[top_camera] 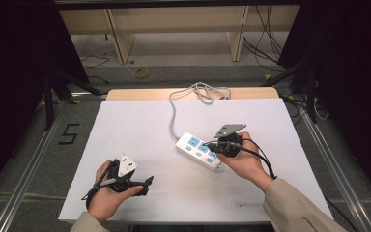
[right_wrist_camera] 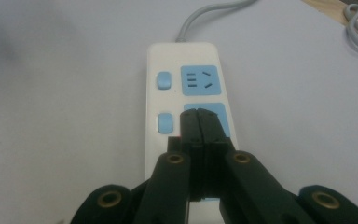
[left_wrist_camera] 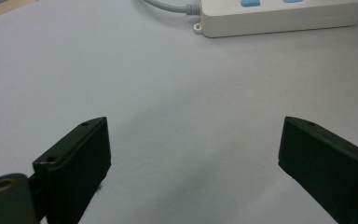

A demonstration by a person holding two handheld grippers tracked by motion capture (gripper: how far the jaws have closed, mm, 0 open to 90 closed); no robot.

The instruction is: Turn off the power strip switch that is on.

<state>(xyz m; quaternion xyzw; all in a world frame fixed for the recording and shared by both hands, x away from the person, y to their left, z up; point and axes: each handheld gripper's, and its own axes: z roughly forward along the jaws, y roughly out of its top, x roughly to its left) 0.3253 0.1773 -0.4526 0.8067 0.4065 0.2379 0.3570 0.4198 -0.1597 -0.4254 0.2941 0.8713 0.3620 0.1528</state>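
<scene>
A white power strip (top_camera: 199, 150) with blue sockets and blue switches lies on the white table sheet (top_camera: 140, 130), its grey cord running to the far edge. My right gripper (top_camera: 211, 145) hovers over the strip's near half with its jaws shut together and nothing between them. In the right gripper view the shut tips (right_wrist_camera: 199, 122) sit over the second blue socket of the strip (right_wrist_camera: 189, 79), beside a blue switch (right_wrist_camera: 166, 123). My left gripper (top_camera: 147, 182) rests at the front left, jaws wide open and empty. The left gripper view looks between its open jaws (left_wrist_camera: 193, 158) at the strip's end (left_wrist_camera: 279, 18).
The grey cord (top_camera: 200, 92) coils at the table's far edge. Wooden shelving (top_camera: 174, 29) and loose cables lie on the floor behind. Metal rails (top_camera: 29, 159) run along both sides of the table.
</scene>
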